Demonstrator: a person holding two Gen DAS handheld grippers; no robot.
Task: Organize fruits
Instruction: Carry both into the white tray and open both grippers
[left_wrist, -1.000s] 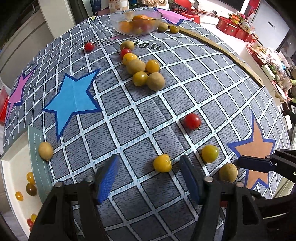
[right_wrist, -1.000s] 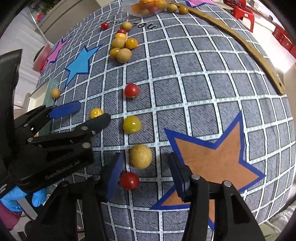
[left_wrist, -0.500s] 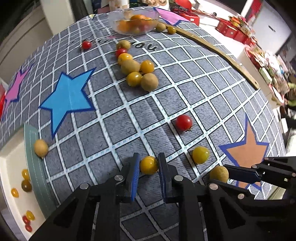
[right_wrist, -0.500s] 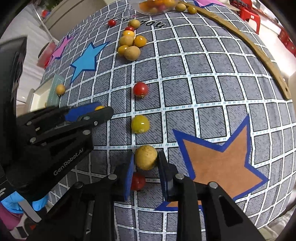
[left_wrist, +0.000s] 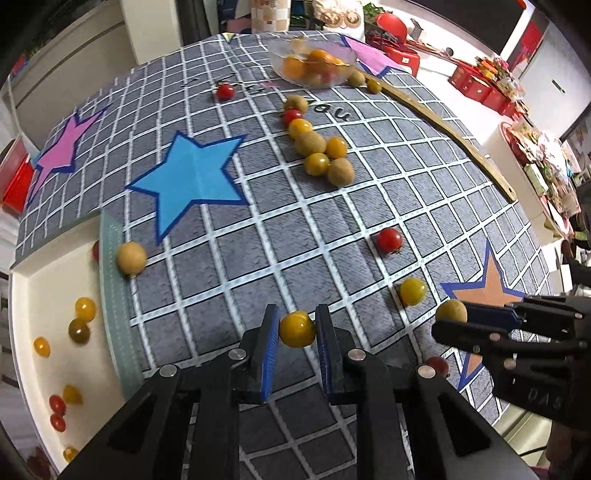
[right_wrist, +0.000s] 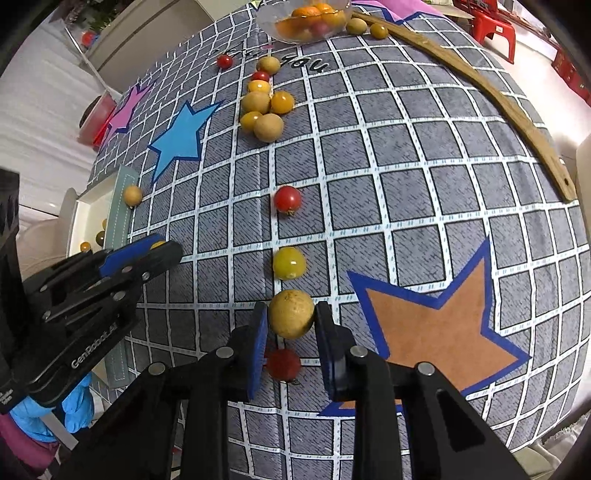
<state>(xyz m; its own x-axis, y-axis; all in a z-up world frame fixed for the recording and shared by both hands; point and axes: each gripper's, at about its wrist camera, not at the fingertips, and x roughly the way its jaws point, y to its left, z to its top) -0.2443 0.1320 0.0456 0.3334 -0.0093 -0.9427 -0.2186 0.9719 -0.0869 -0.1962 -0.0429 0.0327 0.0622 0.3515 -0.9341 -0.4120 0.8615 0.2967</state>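
Observation:
My left gripper (left_wrist: 296, 328) is shut on a yellow cherry tomato (left_wrist: 297, 328) and holds it above the grey grid cloth. My right gripper (right_wrist: 290, 319) is shut on a tan longan (right_wrist: 291, 313), raised off the cloth; it also shows in the left wrist view (left_wrist: 451, 311). A red tomato (right_wrist: 283, 363) lies under the right gripper. A yellow tomato (right_wrist: 289, 262) and a red tomato (right_wrist: 287, 198) lie just ahead. A cluster of longans and tomatoes (left_wrist: 320, 150) sits farther back.
A white tray (left_wrist: 44, 373) with several small tomatoes stands at the left edge, a lone longan (left_wrist: 131, 257) beside it. A glass bowl of fruit (left_wrist: 312, 66) stands at the back. A wooden strip (right_wrist: 491, 99) runs along the right side.
Both grippers closed from open, the left on the yellow tomato and the right on the longan, and both have lifted their fruit off the cloth. The left gripper has shifted left.

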